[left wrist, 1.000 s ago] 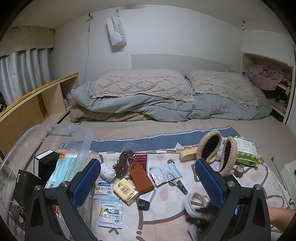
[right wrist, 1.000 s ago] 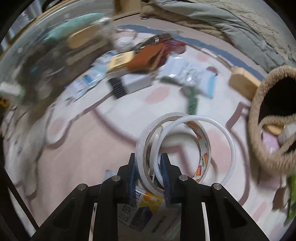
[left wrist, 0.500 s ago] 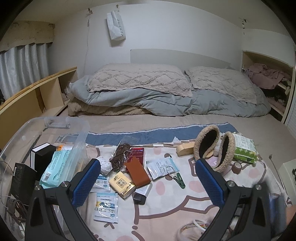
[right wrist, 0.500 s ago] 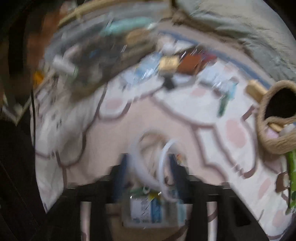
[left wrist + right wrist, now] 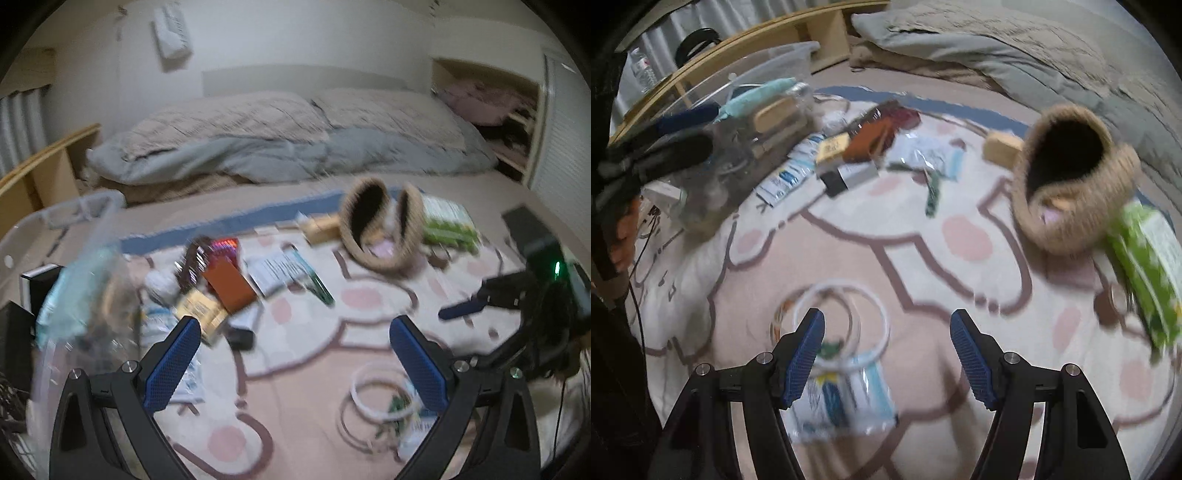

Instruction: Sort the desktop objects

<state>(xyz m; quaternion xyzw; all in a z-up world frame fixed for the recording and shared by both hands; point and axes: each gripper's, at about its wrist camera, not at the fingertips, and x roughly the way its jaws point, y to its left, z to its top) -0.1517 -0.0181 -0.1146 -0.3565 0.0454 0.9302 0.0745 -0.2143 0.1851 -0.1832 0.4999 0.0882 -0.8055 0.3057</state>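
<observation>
Tape rings (image 5: pixel 831 325) on the blanket (image 5: pixel 923 258), newly released by the right claw (image 5: pixel 888 354); left claw (image 5: pixel 295 354) agape, empty.

I log the room: white wall (image 5: pixel 280 40) at 12 o'clock, a white pouch (image 5: pixel 171 31) hanging on it at 11. Bed below with two beige pillows (image 5: pixel 295 114) on a grey duvet (image 5: pixel 288 158). Wooden shelf (image 5: pixel 40 166) and grey curtain (image 5: pixel 18 125) at 9. Open alcove (image 5: pixel 487 103) with heaped clothes at 2. Light dim, even; both views blurred.
</observation>
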